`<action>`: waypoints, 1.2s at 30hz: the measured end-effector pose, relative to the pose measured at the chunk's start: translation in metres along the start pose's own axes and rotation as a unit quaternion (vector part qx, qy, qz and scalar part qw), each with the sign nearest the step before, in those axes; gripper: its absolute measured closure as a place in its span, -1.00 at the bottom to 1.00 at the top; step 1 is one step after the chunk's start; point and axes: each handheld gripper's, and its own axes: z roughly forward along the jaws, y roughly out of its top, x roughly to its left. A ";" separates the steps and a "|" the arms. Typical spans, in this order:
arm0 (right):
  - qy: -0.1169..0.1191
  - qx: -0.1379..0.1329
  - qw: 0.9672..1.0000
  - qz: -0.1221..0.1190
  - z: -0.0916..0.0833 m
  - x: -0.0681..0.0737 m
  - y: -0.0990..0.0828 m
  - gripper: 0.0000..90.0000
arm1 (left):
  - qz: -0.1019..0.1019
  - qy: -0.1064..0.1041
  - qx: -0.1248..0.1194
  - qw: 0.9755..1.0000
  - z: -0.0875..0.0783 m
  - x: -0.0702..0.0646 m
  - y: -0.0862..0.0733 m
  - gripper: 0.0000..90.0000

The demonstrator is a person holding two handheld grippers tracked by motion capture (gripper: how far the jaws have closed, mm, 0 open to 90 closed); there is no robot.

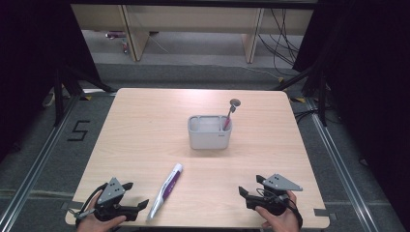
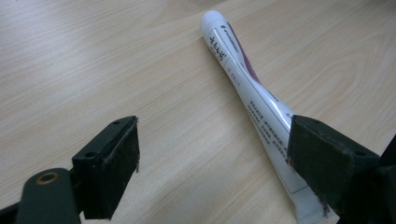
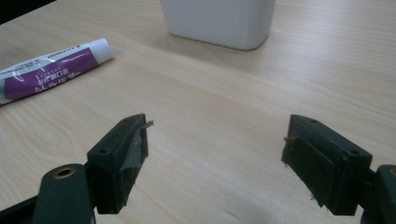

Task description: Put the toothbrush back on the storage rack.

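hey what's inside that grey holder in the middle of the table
One pink-handled tool stands in the right end of the grey holder, its round head sticking out above the rim. The rest looks empty, though the front wall hides the bottom.

Grey caddy point(image 1: 209, 137) mid-table, brush point(image 1: 230, 112) upright in it

**What is on the table: a count**

There is one light wooden table point(image 1: 145, 125). On it lies one white and purple toothpaste tube point(image 1: 166, 191). There is one grey plastic holder box point(image 1: 209, 132). In it stands one thin stick tool with a round grey top and a pink handle point(image 1: 231, 112). There are two black two-jaw grippers, the left gripper point(image 1: 137, 195) and the right gripper point(image 1: 250, 186). Two hands hold them, one each.
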 end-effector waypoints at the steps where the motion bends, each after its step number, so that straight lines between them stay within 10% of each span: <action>1: -0.001 0.002 1.000 0.002 -0.002 0.001 0.000 -0.50 | -0.001 0.000 -0.001 1.000 0.000 0.000 0.000 -0.63; 8: -0.002 -0.003 1.000 0.006 -0.007 0.004 -0.006 -0.50 | -0.011 -0.008 -0.005 1.000 -0.001 -0.001 0.001 -0.63; 11: -0.005 0.000 1.000 -0.001 -0.008 0.003 -0.007 -0.49 | -0.045 -0.044 -0.014 0.998 -0.001 -0.001 0.001 -0.63; 36: 0.009 0.006 1.000 0.010 -0.011 0.006 -0.010 -0.45 | -0.017 -0.077 -0.019 0.997 -0.003 -0.028 0.011 -0.59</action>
